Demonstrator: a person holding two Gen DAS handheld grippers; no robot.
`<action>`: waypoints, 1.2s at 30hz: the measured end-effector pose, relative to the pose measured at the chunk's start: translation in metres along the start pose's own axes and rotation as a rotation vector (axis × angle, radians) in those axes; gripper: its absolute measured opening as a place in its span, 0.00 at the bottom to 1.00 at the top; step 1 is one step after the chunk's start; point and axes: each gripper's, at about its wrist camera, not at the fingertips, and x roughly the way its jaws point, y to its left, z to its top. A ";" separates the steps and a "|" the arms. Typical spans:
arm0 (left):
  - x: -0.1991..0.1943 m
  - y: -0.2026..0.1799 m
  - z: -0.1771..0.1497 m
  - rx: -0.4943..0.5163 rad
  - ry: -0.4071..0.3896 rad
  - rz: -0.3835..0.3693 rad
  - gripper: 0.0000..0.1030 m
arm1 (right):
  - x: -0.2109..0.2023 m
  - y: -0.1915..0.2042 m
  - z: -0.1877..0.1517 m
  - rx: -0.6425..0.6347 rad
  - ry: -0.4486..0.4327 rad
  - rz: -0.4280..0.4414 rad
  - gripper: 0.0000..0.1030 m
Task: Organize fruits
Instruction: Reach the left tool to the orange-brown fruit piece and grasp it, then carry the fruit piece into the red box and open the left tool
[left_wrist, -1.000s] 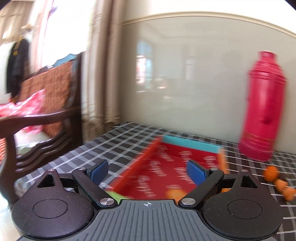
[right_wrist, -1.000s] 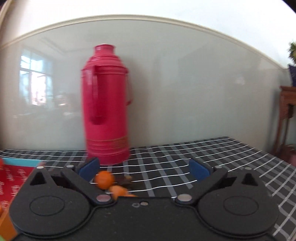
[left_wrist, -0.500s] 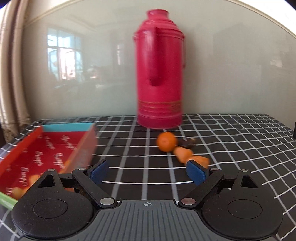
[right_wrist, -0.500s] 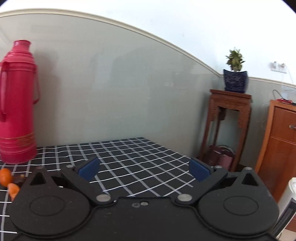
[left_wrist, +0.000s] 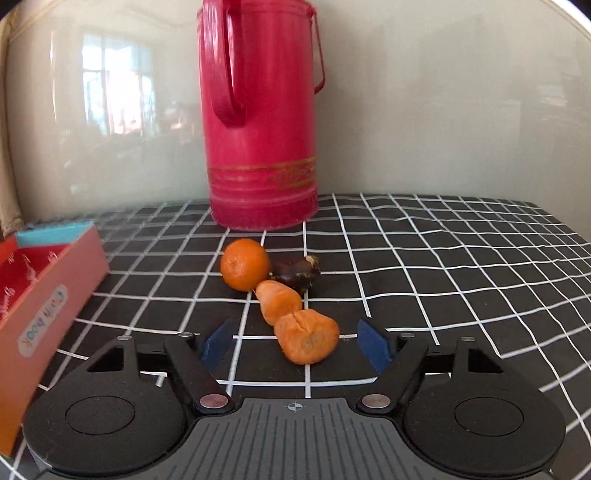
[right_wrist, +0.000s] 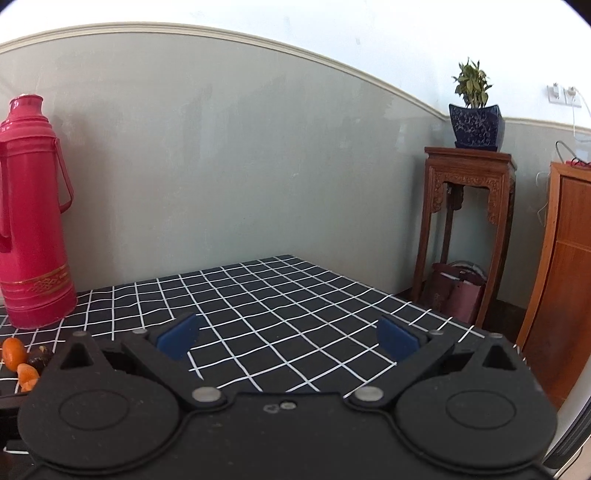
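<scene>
While both tongs stand wide and hold nothing, the left gripper (left_wrist: 295, 345) brackets the nearest carrot piece (left_wrist: 307, 341) on the checked cloth (left_wrist: 443, 266); second piece (left_wrist: 279, 301), mandarin (left_wrist: 245, 263), chestnut (left_wrist: 297, 272) behind. Right gripper (right_wrist: 286, 338) over bare cloth; red box (left_wrist: 44, 295) at left.

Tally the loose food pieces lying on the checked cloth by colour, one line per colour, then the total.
Orange: 3, the round fruit, the middle piece and the nearest piece, which lies between the open fingers of the left gripper
Dark brown: 1, the dark piece
Total: 4
</scene>
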 end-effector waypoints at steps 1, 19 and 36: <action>0.004 0.000 0.002 -0.009 0.012 0.001 0.71 | 0.000 -0.001 0.000 0.008 0.001 0.004 0.94; -0.029 0.013 0.001 0.039 -0.135 0.028 0.37 | -0.004 0.003 0.001 0.033 0.008 0.030 0.94; -0.061 0.156 0.007 -0.102 -0.146 0.324 0.37 | -0.026 0.050 -0.005 -0.033 -0.032 0.098 0.94</action>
